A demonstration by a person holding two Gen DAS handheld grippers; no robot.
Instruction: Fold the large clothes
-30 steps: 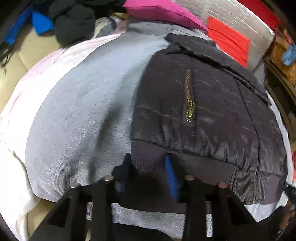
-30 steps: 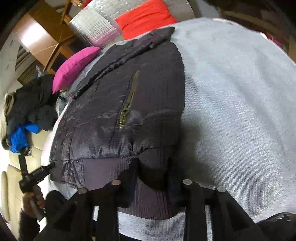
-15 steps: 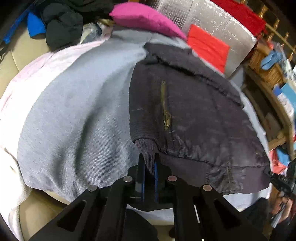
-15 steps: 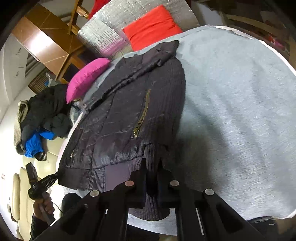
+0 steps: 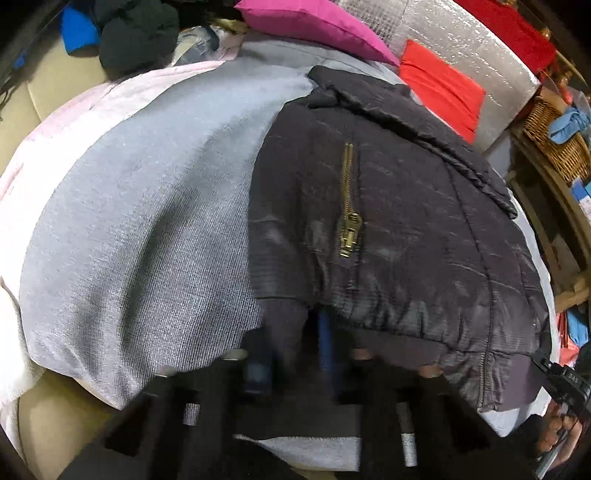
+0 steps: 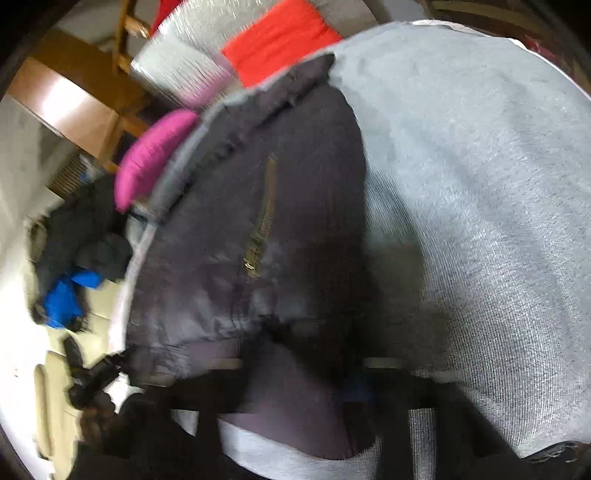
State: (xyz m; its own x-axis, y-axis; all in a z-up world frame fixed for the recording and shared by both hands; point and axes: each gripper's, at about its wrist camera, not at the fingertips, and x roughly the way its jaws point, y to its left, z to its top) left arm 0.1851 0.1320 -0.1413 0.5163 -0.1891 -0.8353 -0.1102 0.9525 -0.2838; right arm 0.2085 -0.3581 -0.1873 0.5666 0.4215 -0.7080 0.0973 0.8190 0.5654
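1. Grey knitted blanket (image 5: 140, 229) covers the broad cushioned surface, over a pale pink sheet (image 5: 66, 110); behind it lie a magenta cushion (image 5: 314, 26), a red cushion (image 5: 439, 88) against a silver quilted foil panel (image 5: 461, 40), and a heap of dark and blue clothes (image 5: 129, 29).
2. On the blanket lies the dark quilted jacket with a brass pocket zip (image 5: 388, 206), flat, collar away from the cameras, ribbed hem towards them. In the right wrist view it (image 6: 266, 229) takes up the left half, the blanket (image 6: 461, 184) the right.
3. Half a second ago both pairs of tongs were pinched on the ribbed hem and lifted it into a peak. Now the left tongs (image 5: 295, 354) stand parted, a fold of hem lying loosely between the two fingers, and the hem has sunk back towards the blanket.
4. The right tongs (image 6: 306, 373) have also spread since then, with the purple-grey ribbed hem between the fingers; the view is heavily blurred, so I cannot tell whether they touch the cloth.
5. Both cameras sit lower and nearer the jacket than half a second ago, much as they did a full second ago.
6. No brand, label or writing can be read anywhere.
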